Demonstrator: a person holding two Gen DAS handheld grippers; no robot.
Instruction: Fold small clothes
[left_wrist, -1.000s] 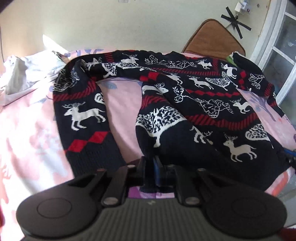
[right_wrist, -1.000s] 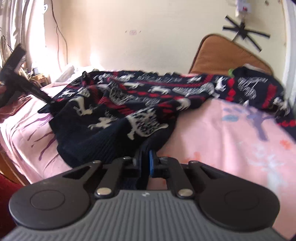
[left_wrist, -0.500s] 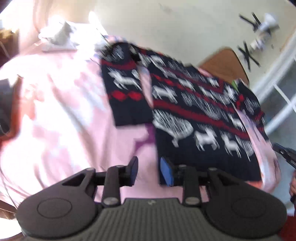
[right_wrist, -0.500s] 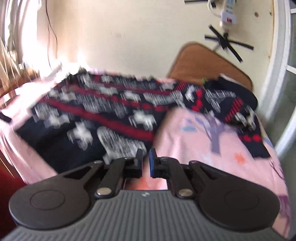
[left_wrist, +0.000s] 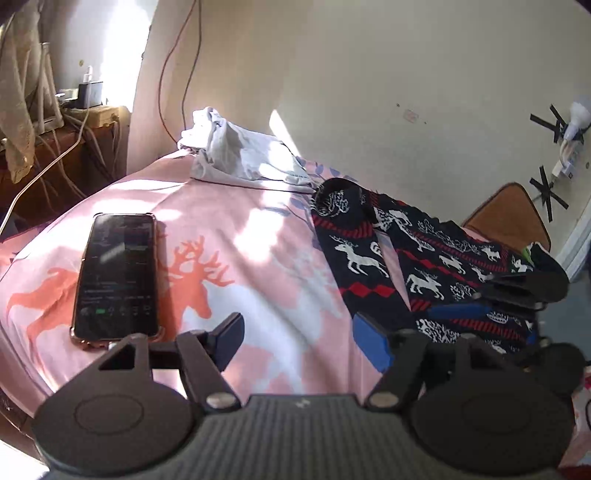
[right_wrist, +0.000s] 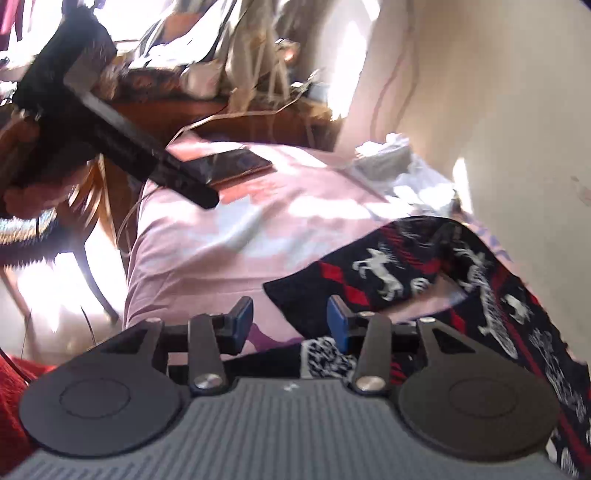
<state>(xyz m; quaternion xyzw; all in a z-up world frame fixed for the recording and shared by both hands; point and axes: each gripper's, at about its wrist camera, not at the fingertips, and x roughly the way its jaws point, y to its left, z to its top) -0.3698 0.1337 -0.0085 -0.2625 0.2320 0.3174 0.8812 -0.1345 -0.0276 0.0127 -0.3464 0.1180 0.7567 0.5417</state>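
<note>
A navy sweater with white reindeer and red bands (left_wrist: 424, 266) lies spread flat on the pink bed sheet (left_wrist: 229, 229). Its left sleeve (left_wrist: 354, 258) lies along the body. My left gripper (left_wrist: 297, 339) is open and empty, just left of the sweater's lower corner. My right gripper (right_wrist: 291, 319) is open and empty above the sweater's hem, near the sleeve cuff (right_wrist: 332, 280). The right gripper also shows in the left wrist view (left_wrist: 517, 295), over the sweater. The left gripper shows in the right wrist view (right_wrist: 122, 144), off to the left.
A phone (left_wrist: 116, 273) lies on the sheet at the left. Crumpled white cloth (left_wrist: 236, 151) lies at the far edge by the wall. A brown chair back (left_wrist: 509, 218) stands at the right. A wooden desk with cables (left_wrist: 74, 147) stands left of the bed.
Both grippers let go of the sweater and opened. The sweater now lies flat with its sleeve straightened. Both grippers swung left, bringing the phone and desk into view.
</note>
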